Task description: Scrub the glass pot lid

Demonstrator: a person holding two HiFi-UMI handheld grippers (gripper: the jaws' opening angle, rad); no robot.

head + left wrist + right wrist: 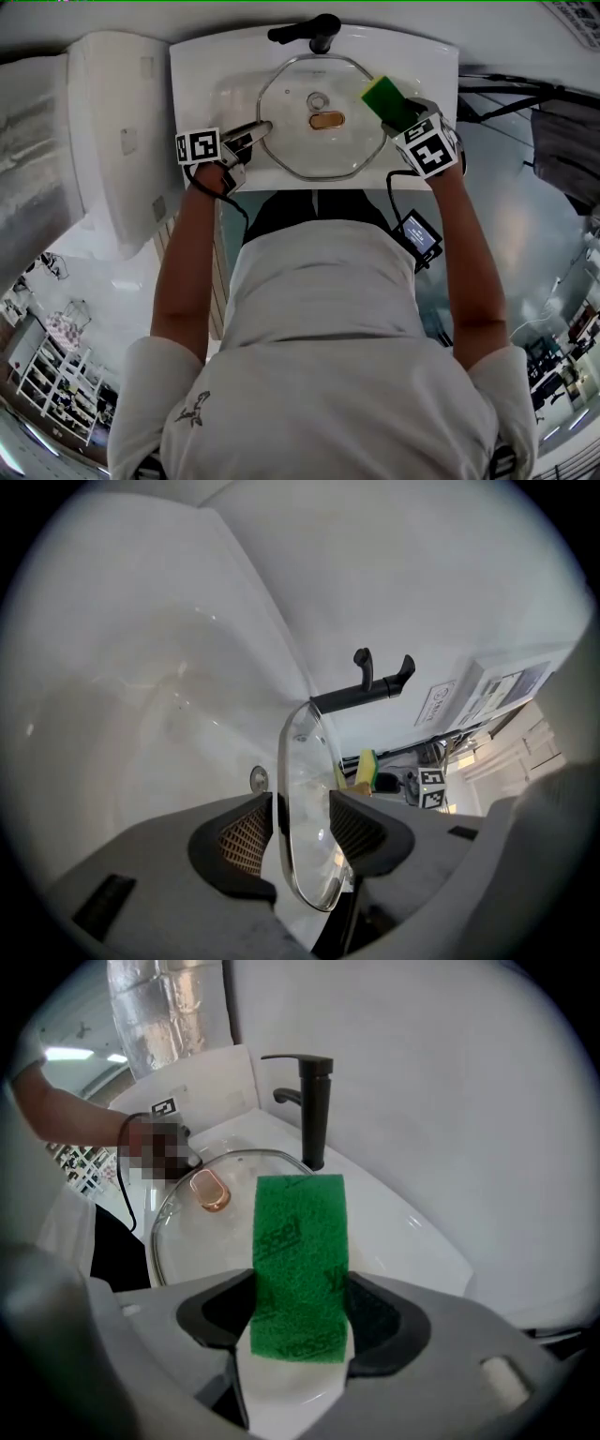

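The green sponge (pixel 300 1265) bears dark print reading roughly "vessel".

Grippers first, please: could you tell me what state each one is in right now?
Left gripper: open, rim of the lid between its fingers.
Right gripper: closed on the sponge.

The head view looks steeply down from above the person onto the sink (pixel 202 94), with the faucet (pixel 317 33) at 12 o'clock. The left hand-held gripper (pixel 258 129) view sits low and very close at the glass lid (pixel 291 131)'s 9 o'clock rim, facing 3 o'clock. The right hand-held gripper (pixel 398 114) view looks down from 3 o'clock toward 11 o'clock. All 3 views share lid and faucet.
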